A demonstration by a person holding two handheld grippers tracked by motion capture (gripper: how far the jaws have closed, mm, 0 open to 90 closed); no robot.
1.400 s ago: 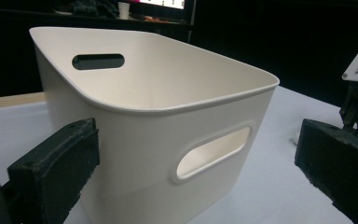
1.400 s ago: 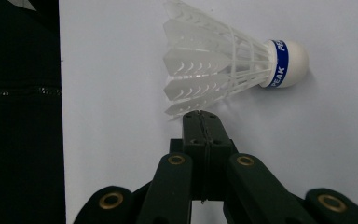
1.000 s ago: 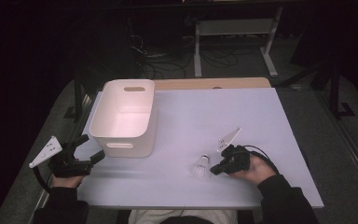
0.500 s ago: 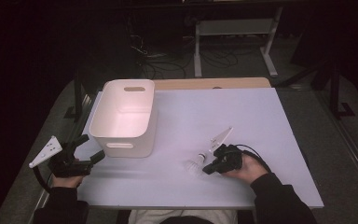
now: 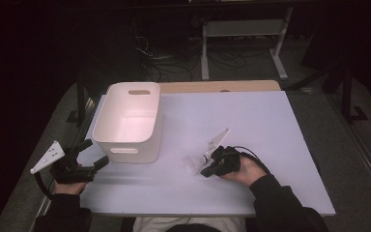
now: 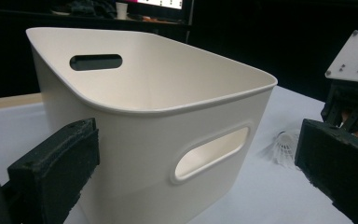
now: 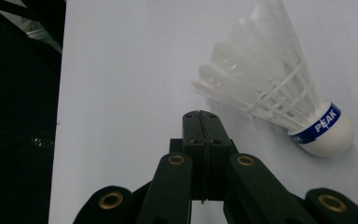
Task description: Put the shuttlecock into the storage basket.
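A white feather shuttlecock (image 5: 193, 163) with a blue band lies on its side on the white table (image 5: 251, 121), right of centre. My right gripper (image 5: 207, 170) rests just beside it, jaws shut with nothing between them. In the right gripper view the shuttlecock (image 7: 279, 88) lies just right of the closed gripper tips (image 7: 201, 122), cork end nearest. My left gripper (image 5: 95, 153) stands open at the front left corner of the empty white bin (image 5: 130, 116). In the left gripper view the bin (image 6: 158, 93) sits between the spread left gripper (image 6: 196, 163) jaws, with the shuttlecock (image 6: 284, 147) beyond.
The bin has handle slots in its near and far ends. A wooden strip (image 5: 222, 86) runs along the table's far edge, with a metal frame (image 5: 241, 29) and cables on the dark floor behind. The right gripper (image 6: 349, 93) appears far right in the left gripper view.
My right gripper has slid left across the table, close up against the shuttlecock, which shifted slightly left. The left gripper and the bin have stayed put.
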